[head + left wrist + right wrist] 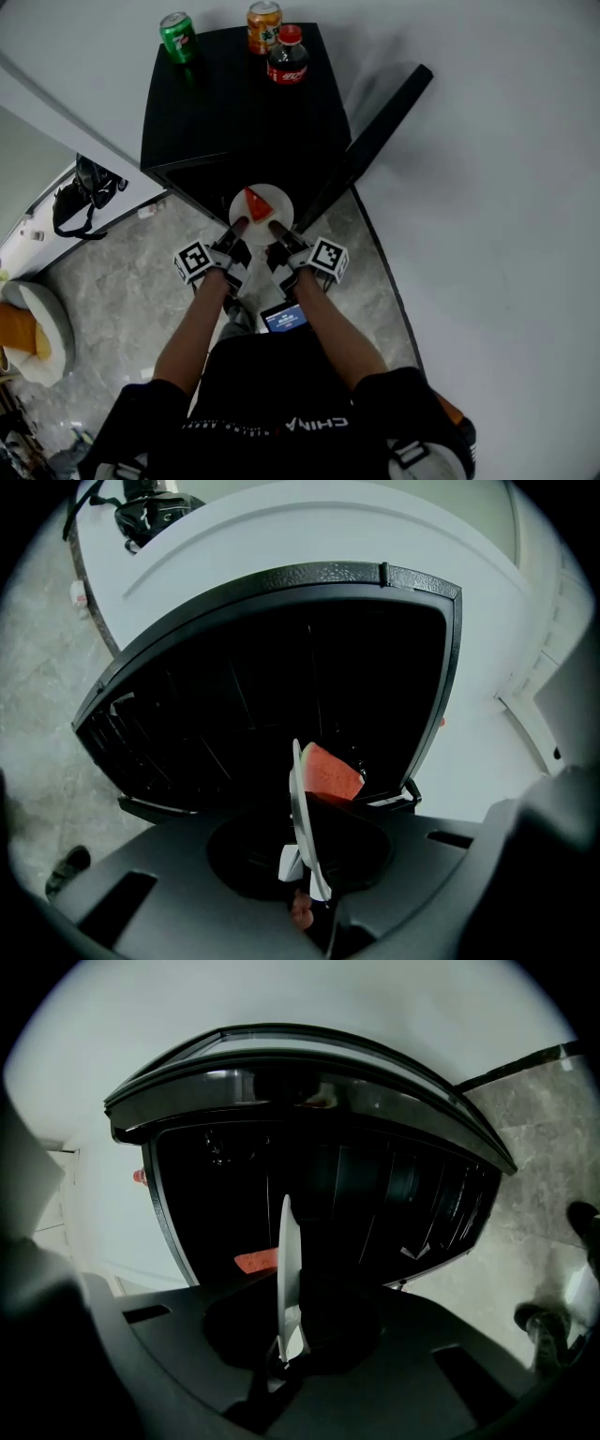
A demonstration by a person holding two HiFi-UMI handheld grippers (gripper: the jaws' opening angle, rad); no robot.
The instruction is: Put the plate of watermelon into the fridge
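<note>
Left gripper (238, 227) and right gripper (278, 228) are clamping one plate (277, 200) carrying one watermelon slice (256, 202); two cans (178, 37), one cola bottle (287, 56) at 12 o'clock; shirt (281, 398) is showing "CHINA".

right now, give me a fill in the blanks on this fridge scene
The left gripper and the right gripper are both shut on the white ____.
On it lies a red slice of ____.
The door of the black fridge stands ____.
On the fridge stand a green can, an orange can and a red-capped ____.
Missing: plate, watermelon, open, bottle

Fridge (234, 696) interior nearly black (contents cannot be told).
</note>
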